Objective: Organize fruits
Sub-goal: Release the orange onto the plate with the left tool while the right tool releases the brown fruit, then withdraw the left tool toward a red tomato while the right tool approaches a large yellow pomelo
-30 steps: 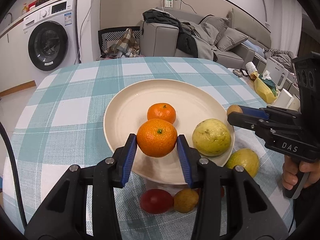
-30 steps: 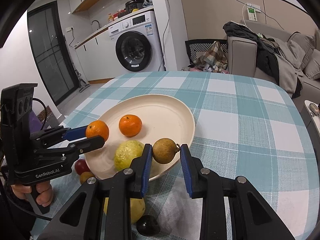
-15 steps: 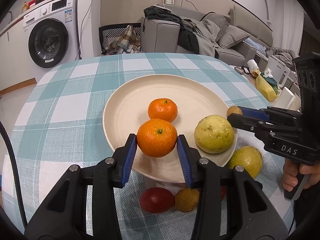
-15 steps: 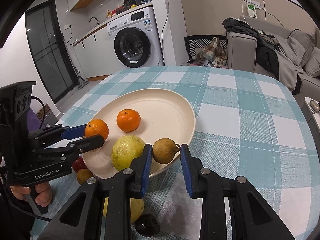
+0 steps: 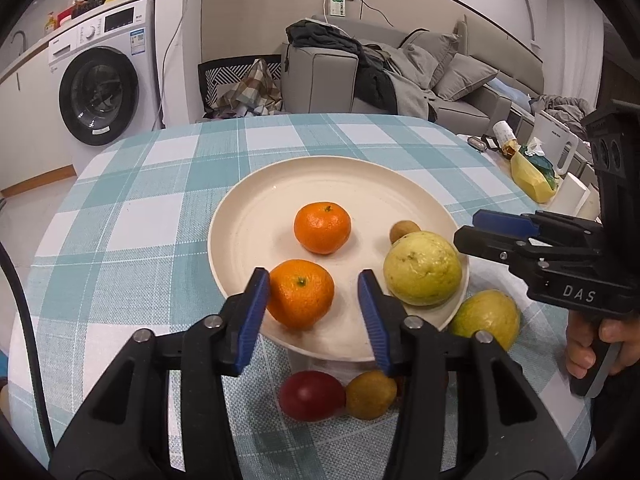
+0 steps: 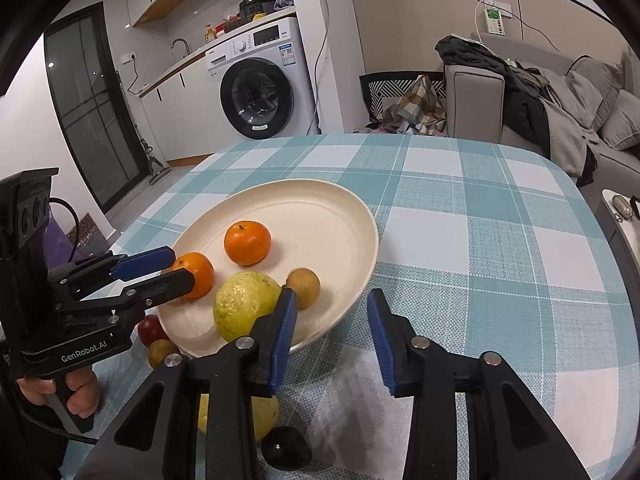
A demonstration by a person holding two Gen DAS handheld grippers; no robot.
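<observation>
While your left tool (image 5: 314, 294) sits low over the near rim of the plate (image 5: 256, 200), its blue pads are spread: the left pad touches the near orange (image 5: 301, 294), and the right pad stands clear of it with a gap between, so the fruit rests on the plate rather than being pinched. Your right tool (image 6: 332, 320) is spread too, with nothing between its pads; its left pad lies just beside the big guava (image 6: 245, 305) and the small brown fruit (image 6: 304, 287), both of which sit on the plate near the rim that faces you. From the left camera, that brown fruit (image 5: 404, 232) peeks out behind the guava (image 5: 422, 268) at the plate's right edge, and your right tool's pads (image 5: 500, 222) hover just beyond it. A second orange (image 5: 322, 227) sits near the middle of the plate, apart from the near one. Off the plate, on the checked tabletop (image 5: 132, 208), you have a second guava (image 5: 486, 318) touching or nearly touching the plate's right rim, a red fruit (image 5: 311, 396) and a small yellow-brown fruit (image 5: 370, 394) side by side under the near rim, and, seen from the right camera, a dark fruit (image 6: 286, 448) near the tabletop's near edge beneath your right tool. The plate lies toward the near side of the tabletop.
</observation>
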